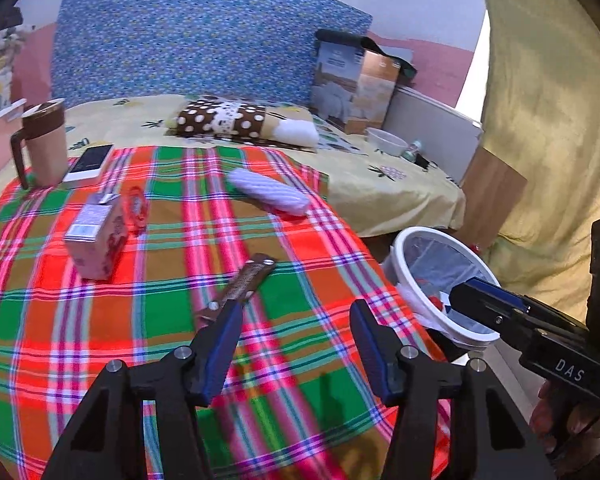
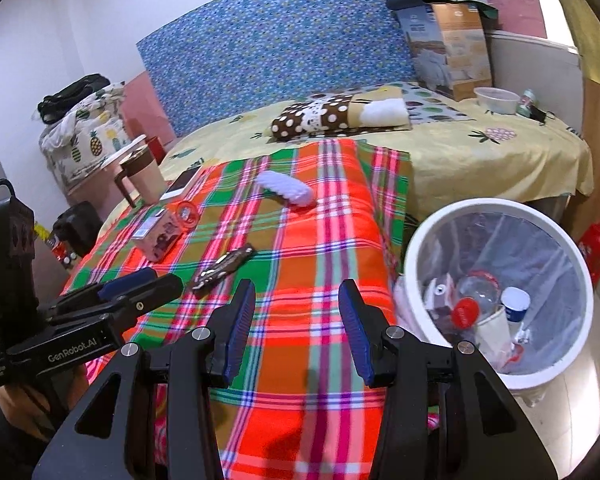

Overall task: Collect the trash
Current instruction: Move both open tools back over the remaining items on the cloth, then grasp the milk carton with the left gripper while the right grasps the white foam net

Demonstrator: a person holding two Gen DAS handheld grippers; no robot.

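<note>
Left tool (image 1: 292, 344) is sitting open with nothing between its blue pads, hovering over the plaid cloth (image 1: 100, 320) on the bed. Right tool (image 2: 296, 328) is about half open and also empty, with the bin (image 2: 580, 280) just off to its right beside the bed.

Next piece of trash looks like the brown wrapper (image 1: 240, 284), a long thin thing lying diagonally, near end pointing at the left tool's left finger and far end running up and to the right. It's just ahead of the left tool, so I'd say that hand is closer. From the right wrist view the wrapper (image 2: 222, 266) sits ahead and to the left.

Further back left is a pink carton (image 1: 96, 236), and a white ribbed roll (image 1: 268, 192) up the middle.

Hard to tell what the roll actually is. The wrapper's near end is hidden behind the finger, and the bin is partly cut off by the right tool in the left view.
</note>
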